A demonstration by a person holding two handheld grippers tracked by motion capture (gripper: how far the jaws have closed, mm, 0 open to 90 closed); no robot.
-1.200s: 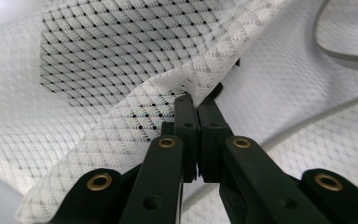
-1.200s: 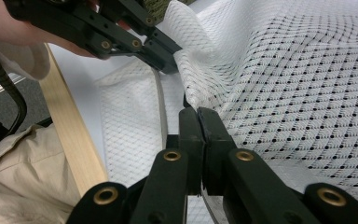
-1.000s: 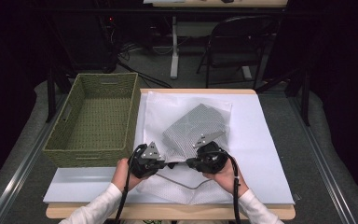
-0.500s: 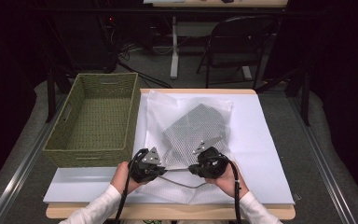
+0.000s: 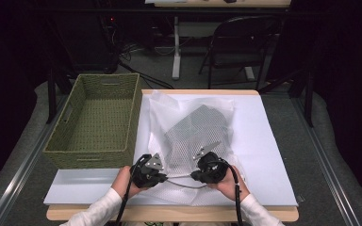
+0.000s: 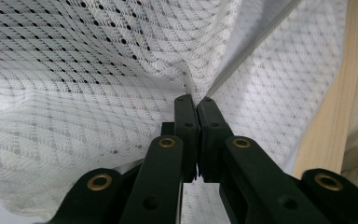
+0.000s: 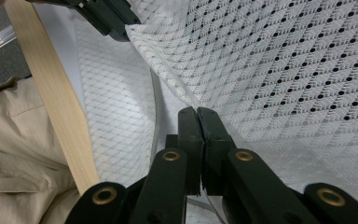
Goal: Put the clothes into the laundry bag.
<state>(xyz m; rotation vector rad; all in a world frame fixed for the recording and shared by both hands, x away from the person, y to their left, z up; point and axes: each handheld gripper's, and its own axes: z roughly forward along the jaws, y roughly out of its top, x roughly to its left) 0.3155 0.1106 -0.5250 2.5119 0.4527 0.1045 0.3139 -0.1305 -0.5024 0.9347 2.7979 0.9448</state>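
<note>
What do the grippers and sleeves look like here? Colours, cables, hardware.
Both the left gripper and the right gripper are black, each topped by a grey three-cornered plate. A black cable trails back from each along the forearm. In the gripper views the jaws are flat black bars on linkage arms with brass-coloured pivot rings. The person wears white long sleeves.

A lab: dark curtained walls, floor cables [image 5: 136,52] (folding chair [image 5: 238,44] behind).
</note>
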